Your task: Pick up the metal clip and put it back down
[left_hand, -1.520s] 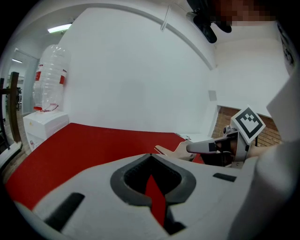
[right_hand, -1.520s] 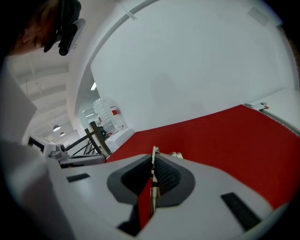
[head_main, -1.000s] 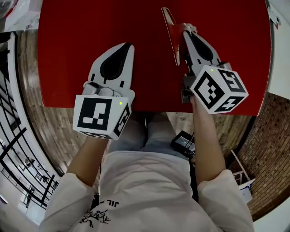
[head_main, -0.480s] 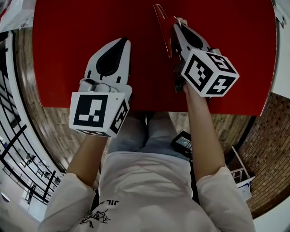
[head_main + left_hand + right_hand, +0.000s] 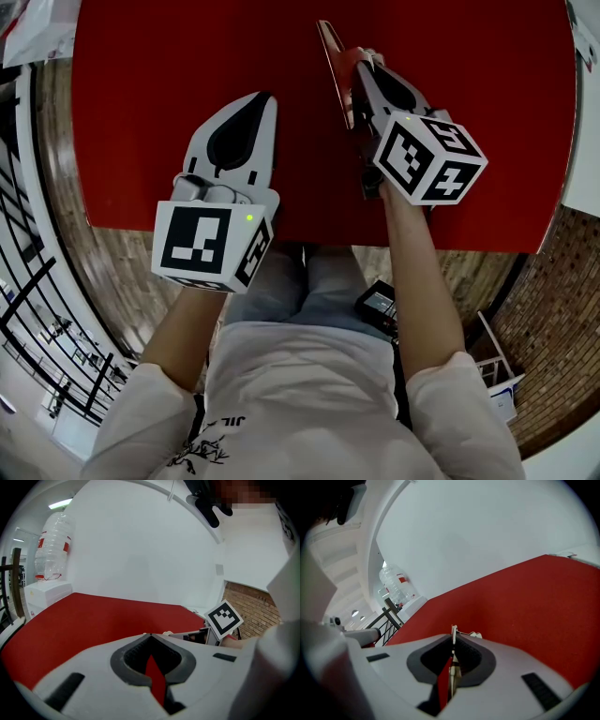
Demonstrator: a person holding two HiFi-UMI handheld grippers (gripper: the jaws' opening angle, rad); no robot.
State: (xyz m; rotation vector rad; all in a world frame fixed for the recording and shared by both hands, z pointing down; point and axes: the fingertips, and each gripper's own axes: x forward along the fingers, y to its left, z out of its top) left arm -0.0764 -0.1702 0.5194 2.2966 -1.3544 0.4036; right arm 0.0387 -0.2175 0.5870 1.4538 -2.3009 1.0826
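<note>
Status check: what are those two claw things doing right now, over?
Right gripper shut on metal clip, held on edge. Left gripper shut, empty. Nothing in the way on red table.

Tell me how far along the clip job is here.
Pickup looks done: the right gripper is shut on the clip, apparently holding it clear of the red table. The left gripper is shut, empty and idle. Left to do: set the clip back down and release.

1. Shirt (image 5: 309, 394): the letters "JIL", upside down in the head view, beside a dark drawing.
2. Bottle (image 5: 53, 550): red label, its print too small to read.
</note>
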